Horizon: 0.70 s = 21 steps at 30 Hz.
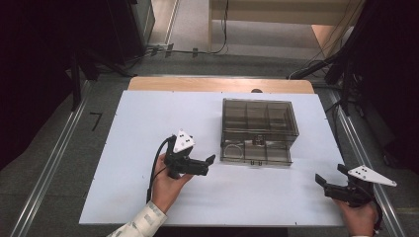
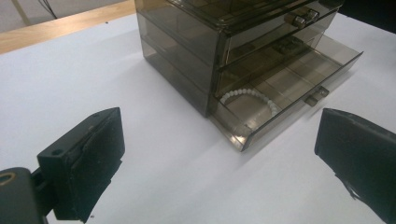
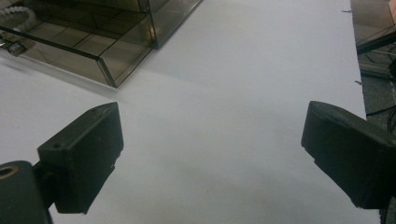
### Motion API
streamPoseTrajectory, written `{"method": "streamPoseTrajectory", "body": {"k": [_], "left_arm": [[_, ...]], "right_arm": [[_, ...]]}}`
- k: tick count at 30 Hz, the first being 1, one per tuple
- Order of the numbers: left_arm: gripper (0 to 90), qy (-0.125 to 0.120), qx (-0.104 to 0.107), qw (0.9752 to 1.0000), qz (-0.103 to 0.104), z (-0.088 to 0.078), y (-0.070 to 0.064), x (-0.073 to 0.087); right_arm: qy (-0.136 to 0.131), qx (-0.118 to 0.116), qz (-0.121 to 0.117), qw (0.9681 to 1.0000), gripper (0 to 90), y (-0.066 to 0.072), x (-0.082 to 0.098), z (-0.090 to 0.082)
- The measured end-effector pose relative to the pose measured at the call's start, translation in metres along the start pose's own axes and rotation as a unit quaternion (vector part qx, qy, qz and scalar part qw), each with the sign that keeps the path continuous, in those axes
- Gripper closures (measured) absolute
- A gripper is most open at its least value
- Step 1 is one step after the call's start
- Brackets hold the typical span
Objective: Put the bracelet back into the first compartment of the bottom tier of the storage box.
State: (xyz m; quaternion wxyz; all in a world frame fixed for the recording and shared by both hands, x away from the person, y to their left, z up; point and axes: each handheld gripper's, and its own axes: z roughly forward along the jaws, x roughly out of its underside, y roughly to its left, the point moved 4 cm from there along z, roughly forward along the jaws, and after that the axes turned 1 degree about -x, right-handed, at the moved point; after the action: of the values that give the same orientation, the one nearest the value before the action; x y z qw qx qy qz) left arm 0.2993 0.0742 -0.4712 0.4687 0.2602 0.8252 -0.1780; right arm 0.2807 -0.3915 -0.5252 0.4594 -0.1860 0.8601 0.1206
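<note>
A smoky see-through drawer box [image 1: 259,123] stands on the white table top [image 1: 143,123], right of the middle. Its bottom drawer [image 1: 255,154] is pulled out toward me, and a white bead bracelet [image 1: 234,149] lies in the drawer's left part. My left gripper [image 1: 208,164] hovers just left of the drawer's front and points at it, open with nothing between its fingers. In the left gripper view the bracelet [image 2: 247,99] lies in the open drawer [image 2: 299,84] beyond the spread jaws. My right gripper [image 1: 330,175] rests near the table's front right corner, open and empty.
A wooden strip [image 1: 217,84] borders the table's far edge. Metal rails [image 1: 54,158] run along the floor on both sides, and cables [image 1: 217,47] lie on the floor behind. In the right gripper view the drawer's corner [image 3: 105,65] is at upper left and the table's edge [image 3: 357,70] at right.
</note>
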Motion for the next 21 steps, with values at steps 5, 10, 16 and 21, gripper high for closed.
{"method": "streamPoseTrajectory", "body": {"k": [5, 10, 16, 21], "left_arm": [[2.3, -0.002, -0.007, 1.0, 0.0, -0.01, 0.007, 0.005], [2.3, -0.009, -0.013, 0.9998, -0.013, -0.02, 0.018, 0.007], [2.3, -0.009, -0.021, 0.9996, -0.016, -0.029, 0.026, 0.014], [2.3, -0.009, -0.026, 0.9994, -0.022, -0.035, 0.032, 0.019]], "right_arm": [[0.0, 0.0, 0.0, 1.0, 4.2, 0.0, 0.0, 0.0], [0.0, 0.0, 0.0, 1.0, 4.2, 0.0, 0.0, 0.0], [0.0, 0.0, 0.0, 1.0, 4.2, 0.0, 0.0, 0.0], [0.001, -0.001, -0.001, 1.0, 4.2, 0.001, 0.0, 0.0]]}}
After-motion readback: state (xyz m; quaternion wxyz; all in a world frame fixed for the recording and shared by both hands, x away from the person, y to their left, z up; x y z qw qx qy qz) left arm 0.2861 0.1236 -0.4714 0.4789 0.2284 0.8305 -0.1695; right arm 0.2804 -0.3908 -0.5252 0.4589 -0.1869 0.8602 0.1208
